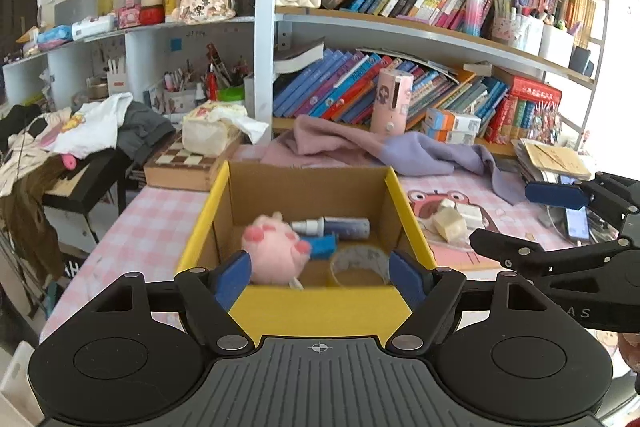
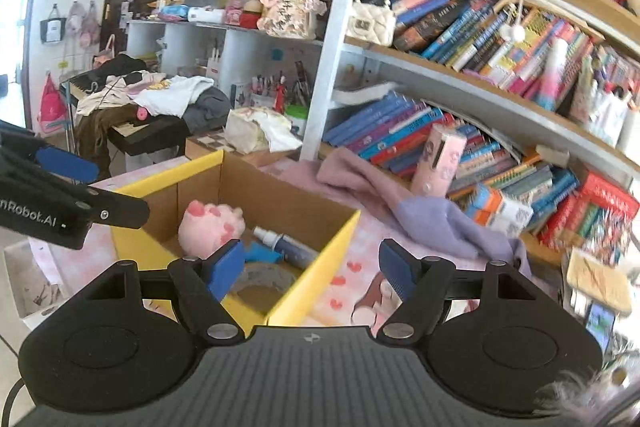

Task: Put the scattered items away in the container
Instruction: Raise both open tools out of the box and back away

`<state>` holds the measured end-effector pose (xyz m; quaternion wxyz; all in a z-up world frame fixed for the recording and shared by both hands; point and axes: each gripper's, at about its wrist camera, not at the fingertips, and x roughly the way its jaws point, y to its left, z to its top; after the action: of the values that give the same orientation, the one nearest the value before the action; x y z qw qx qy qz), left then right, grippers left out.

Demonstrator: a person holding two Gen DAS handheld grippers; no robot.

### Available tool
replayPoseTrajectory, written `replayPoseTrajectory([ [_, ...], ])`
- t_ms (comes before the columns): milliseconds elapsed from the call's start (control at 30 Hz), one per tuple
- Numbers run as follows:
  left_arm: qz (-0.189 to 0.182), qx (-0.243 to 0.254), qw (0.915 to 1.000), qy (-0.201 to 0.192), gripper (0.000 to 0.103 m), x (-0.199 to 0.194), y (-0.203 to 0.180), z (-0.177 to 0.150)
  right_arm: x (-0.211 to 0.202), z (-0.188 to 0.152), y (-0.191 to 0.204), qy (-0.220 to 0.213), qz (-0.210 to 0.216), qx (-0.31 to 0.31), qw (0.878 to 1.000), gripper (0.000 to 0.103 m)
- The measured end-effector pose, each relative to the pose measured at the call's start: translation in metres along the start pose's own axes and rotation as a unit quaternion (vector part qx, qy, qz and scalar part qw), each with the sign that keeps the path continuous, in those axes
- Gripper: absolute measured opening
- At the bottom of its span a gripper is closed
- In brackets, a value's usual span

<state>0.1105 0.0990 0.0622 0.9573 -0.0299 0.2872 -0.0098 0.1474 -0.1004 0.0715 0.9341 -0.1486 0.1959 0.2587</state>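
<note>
A yellow cardboard box (image 1: 320, 311) stands on the pink checked table, also in the right wrist view (image 2: 320, 267). Inside lie a pink plush toy (image 1: 276, 251) (image 2: 210, 227), a spray bottle (image 1: 336, 227) (image 2: 286, 247), a blue item (image 1: 322, 246) and a tape roll (image 1: 360, 265) (image 2: 260, 281). My left gripper (image 1: 320, 279) is open and empty over the box's near wall. My right gripper (image 2: 314, 267) is open and empty over the box's right wall; it shows in the left wrist view (image 1: 560, 223). Small cream blocks (image 1: 452, 221) lie on the table right of the box.
A pink and lilac cloth (image 1: 384, 147) lies behind the box. A chessboard box (image 1: 188, 163) with a tissue pack stands back left. Bookshelves (image 1: 400, 95) fill the back. A phone (image 1: 576, 223) and papers lie at the right. Clothes are piled on a keyboard at left.
</note>
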Motion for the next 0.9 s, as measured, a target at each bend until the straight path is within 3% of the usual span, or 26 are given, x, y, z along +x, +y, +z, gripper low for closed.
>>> replayPoseTrajectory([
  [233,0.014,0.001,0.9998,0.014,0.082,-0.014,-0.002,-0.031,-0.015,-0.029,0.021,0.034,0.003,0.017,0.999,0.076],
  [533,0.022,-0.051,0.9969,0.055,0.082,-0.020,0.005,-0.072,-0.028,-0.057,0.046,0.067,0.007,0.027,0.997,0.082],
  [767,0.024,-0.041,0.9976,0.050,0.082,-0.032,0.003,-0.081,-0.035,-0.062,0.052,0.063,0.011,0.012,0.998,0.083],
  [900,0.036,-0.012,0.9985,0.040,0.082,-0.039,0.001,-0.081,-0.039,-0.063,0.056,0.060,0.004,-0.016,0.998,0.084],
])
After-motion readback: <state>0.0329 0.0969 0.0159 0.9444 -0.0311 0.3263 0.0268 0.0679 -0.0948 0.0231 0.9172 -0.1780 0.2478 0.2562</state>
